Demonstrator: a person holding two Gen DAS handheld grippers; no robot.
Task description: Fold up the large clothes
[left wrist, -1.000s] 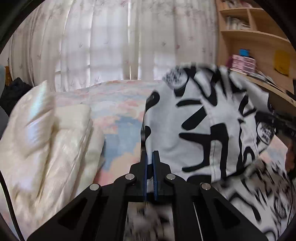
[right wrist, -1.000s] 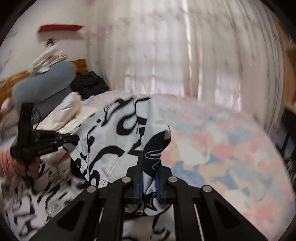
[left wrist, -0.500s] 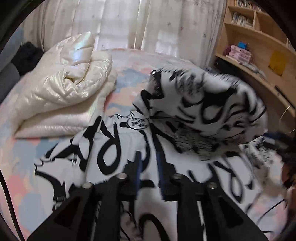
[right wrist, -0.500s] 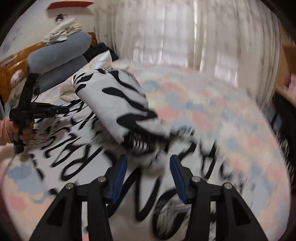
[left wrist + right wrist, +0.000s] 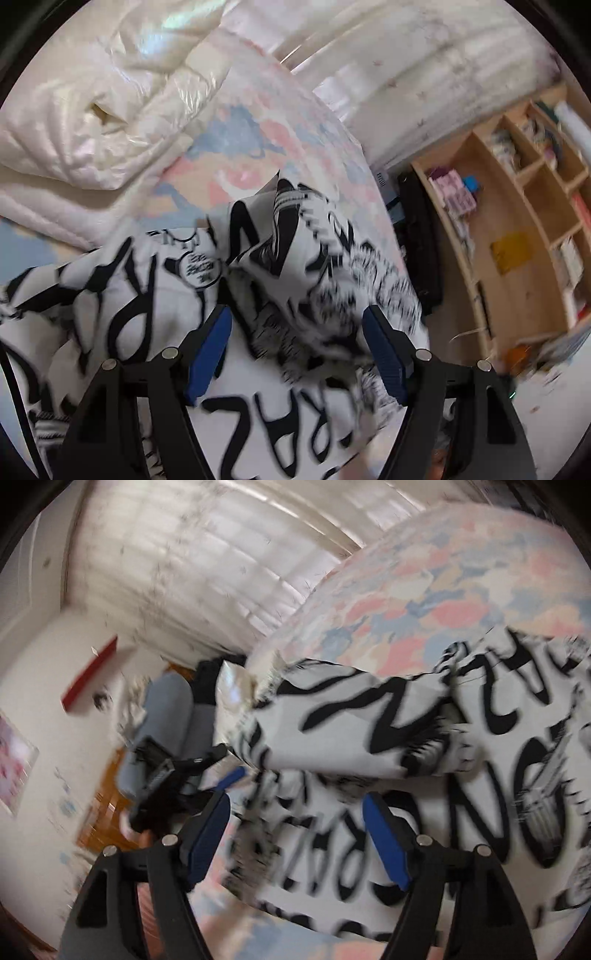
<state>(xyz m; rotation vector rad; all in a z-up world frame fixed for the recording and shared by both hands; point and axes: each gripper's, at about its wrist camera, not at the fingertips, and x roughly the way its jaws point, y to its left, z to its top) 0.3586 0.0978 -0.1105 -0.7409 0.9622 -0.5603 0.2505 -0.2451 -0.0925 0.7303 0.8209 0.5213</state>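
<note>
Pastel patches of pink, blue and cream cover the bed (image 5: 258,125), which fills the middle of both wrist views, with pale curtains (image 5: 207,554) behind it. We count one large garment (image 5: 147,314), white with bold black lettering, spread across the bed's lower half, one part of it doubled over the rest in a loose, blurred fold. We count two hand-held grippers. The left hand-held gripper (image 5: 295,354) sits at the lower centre of its view, its blue pads spread and still widening; cloth lies beneath and between them, but the pads do not press on it. The right hand-held gripper (image 5: 295,834) is likewise spread and opening, over the garment's edge (image 5: 332,849), with nothing pinched.

Only the left view gives us one cream quilted duvet (image 5: 92,110) bundled at upper left, and one wooden shelf unit (image 5: 517,221) with books and boxes at right. Only the right view gives us the other hand-held gripper seen from outside, dark and blurred at centre left (image 5: 173,775), one grey-blue cushion (image 5: 166,709) behind it, one red wall shelf (image 5: 88,672), and one pink picture (image 5: 14,760) at the left edge.
</note>
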